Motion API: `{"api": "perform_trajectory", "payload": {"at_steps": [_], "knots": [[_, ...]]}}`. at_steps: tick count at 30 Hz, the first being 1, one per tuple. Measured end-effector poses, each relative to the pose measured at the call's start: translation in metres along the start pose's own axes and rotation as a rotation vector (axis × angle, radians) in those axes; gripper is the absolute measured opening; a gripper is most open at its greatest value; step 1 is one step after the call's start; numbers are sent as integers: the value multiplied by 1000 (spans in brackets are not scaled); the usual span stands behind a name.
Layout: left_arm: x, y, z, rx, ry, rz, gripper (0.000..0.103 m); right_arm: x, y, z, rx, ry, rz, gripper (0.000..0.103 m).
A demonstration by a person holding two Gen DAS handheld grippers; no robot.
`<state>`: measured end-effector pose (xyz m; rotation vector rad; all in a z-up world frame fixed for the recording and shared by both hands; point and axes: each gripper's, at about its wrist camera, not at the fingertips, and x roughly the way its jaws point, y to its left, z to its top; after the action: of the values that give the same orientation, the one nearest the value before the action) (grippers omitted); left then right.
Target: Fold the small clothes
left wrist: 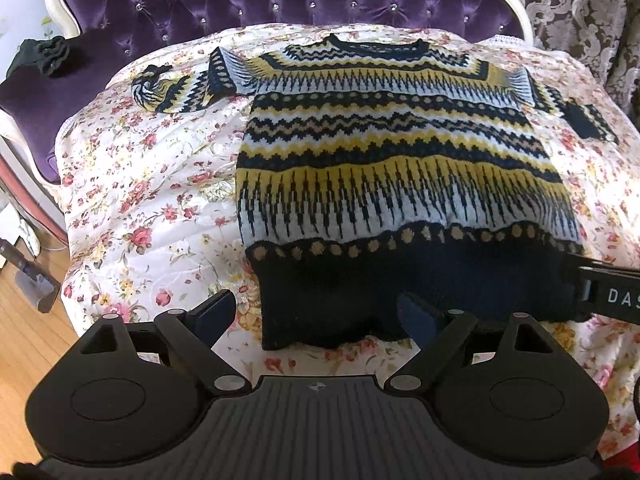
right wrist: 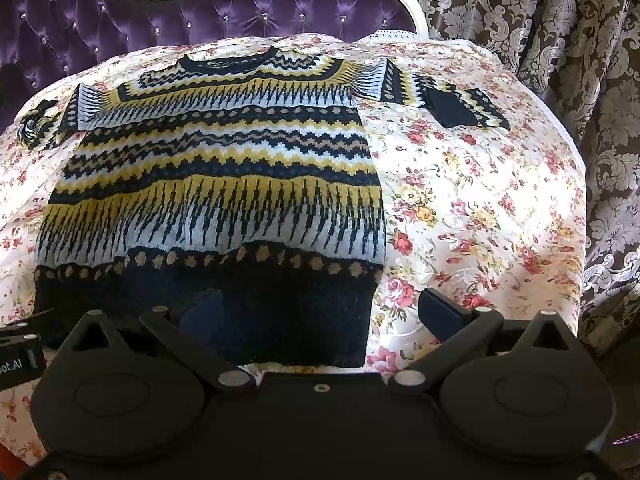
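Both jaw pairs wide and empty: left gripper at lower centre, astride the hem's left corner; right gripper astride its right corner. Spread flat across frame centre on the floral quilt, a thick knit sweater: soft, floppy, probably stretchy, unbreakable. Best pinched at the dark hem corners.

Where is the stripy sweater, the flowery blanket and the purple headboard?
sweater (left wrist: pixel 400 152): left wrist view, middle of its chest.
flowery blanket (right wrist: pixel 480 208): right wrist view, bare patch beside the sweater.
purple headboard (left wrist: pixel 248 0): left wrist view, tufted padding.
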<state>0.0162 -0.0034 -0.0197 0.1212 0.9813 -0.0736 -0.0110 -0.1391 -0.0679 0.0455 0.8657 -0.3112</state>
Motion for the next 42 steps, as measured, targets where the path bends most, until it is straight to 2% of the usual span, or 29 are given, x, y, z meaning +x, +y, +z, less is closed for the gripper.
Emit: {"api": "perform_trajectory", "payload": {"at_steps": [9, 42], "knots": [[7, -3, 0, 12, 24, 10, 88, 4, 6, 1, -27, -7, -31, 102], [27, -4, 8, 16, 73, 17, 88, 21, 13, 9, -76, 19, -48, 102]]}}
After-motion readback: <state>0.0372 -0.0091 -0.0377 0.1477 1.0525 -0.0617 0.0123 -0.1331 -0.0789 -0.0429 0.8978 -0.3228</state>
